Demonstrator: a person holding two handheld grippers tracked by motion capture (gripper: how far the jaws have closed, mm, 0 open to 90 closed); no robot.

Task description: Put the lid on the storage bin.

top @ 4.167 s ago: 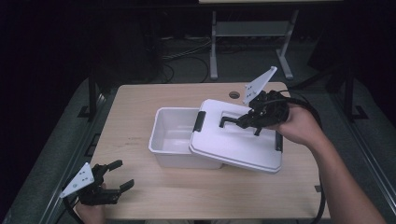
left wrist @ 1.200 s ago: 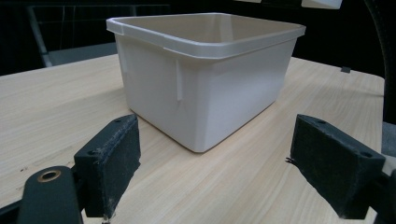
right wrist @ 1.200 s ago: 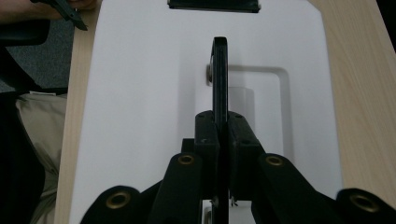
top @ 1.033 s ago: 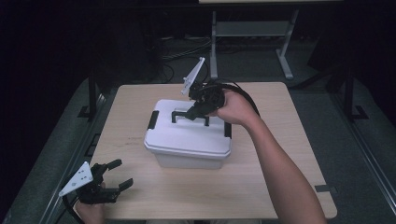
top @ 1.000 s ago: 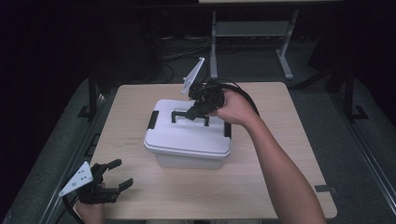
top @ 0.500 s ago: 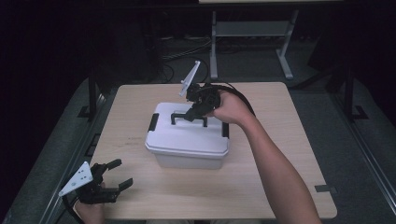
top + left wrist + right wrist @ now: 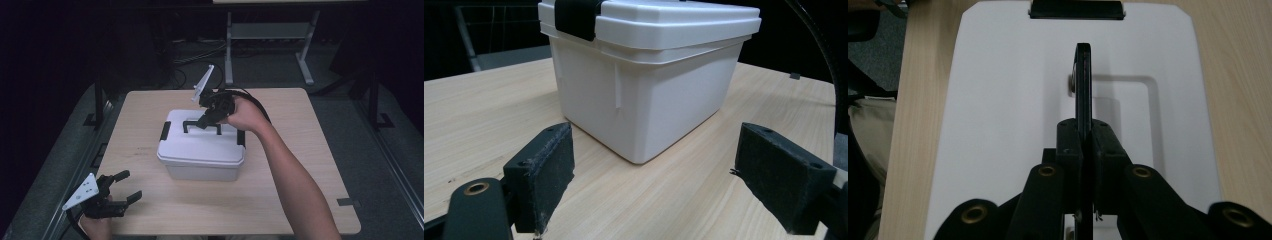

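A white storage box (image 7: 200,167) stands in the middle of the wooden table (image 7: 310,150), with its white lid (image 7: 200,145) lying on top. My right gripper (image 7: 207,120) reaches down from the far side and is shut on the lid's black handle (image 7: 190,124). In the right gripper view the jaws (image 7: 1083,145) pinch the upright handle (image 7: 1083,75) above the lid (image 7: 998,100). My left gripper (image 7: 129,186) rests open at the table's near left corner. In the left gripper view its pads (image 7: 549,170) stand wide apart, facing the box (image 7: 644,100) from a short distance.
Black latches (image 7: 164,131) hang at both ends of the lid (image 7: 576,17). A metal stand (image 7: 265,35) and cables lie on the dark floor beyond the table. A small dark tape mark (image 7: 346,202) sits near the table's front right corner.
The lid, first held off to the right of the open box, now lies on it. Over the last second the right gripper sank slightly with the handle. The left gripper stayed still.
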